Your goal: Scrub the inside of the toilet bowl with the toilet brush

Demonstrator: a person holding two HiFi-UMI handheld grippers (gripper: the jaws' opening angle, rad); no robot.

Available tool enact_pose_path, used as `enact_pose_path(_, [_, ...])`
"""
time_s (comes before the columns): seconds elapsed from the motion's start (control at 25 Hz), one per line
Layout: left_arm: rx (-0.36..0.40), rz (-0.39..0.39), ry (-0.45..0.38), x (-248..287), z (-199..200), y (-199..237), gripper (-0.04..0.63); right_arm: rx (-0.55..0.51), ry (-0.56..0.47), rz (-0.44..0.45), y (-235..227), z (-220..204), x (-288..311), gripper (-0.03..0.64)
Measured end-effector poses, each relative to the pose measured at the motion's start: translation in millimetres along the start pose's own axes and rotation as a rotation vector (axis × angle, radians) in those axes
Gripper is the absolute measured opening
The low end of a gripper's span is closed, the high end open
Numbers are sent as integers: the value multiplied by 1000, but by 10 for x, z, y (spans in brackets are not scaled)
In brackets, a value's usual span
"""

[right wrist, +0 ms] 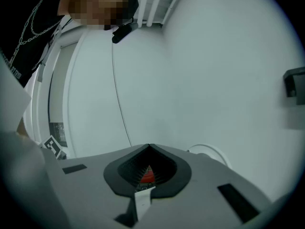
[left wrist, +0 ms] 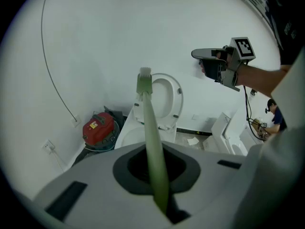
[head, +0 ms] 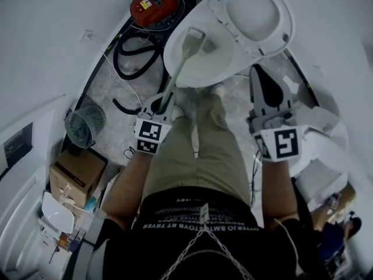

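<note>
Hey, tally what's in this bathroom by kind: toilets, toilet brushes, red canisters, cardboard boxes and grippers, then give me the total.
toilet: 1
toilet brush: 1
red canister: 1
cardboard box: 1
grippers: 2 (left gripper, right gripper)
Total: 6

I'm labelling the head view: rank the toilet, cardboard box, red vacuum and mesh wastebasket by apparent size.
1. toilet
2. cardboard box, though it is nearer the camera
3. red vacuum and mesh wastebasket: about alike, not ranked

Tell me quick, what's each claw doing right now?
Left claw: closed on the toilet brush handle.
Right claw: closed, empty.
</note>
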State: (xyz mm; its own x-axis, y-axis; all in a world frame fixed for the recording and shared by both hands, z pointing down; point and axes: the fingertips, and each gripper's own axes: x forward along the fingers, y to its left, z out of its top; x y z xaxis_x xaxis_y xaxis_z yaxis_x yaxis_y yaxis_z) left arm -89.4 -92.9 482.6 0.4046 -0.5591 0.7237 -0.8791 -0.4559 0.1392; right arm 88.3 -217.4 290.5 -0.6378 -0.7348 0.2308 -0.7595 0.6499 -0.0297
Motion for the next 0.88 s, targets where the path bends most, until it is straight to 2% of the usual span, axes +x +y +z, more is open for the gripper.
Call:
enact_pose_path(0.4, [-37,-25,62,448,-420,23,2,18,16,-4,-53,-536,316,3])
enact_pose_path(0.88, [-176,-38,198,870,-1076,-11,2,57,47,25,-144,-1052,565,3])
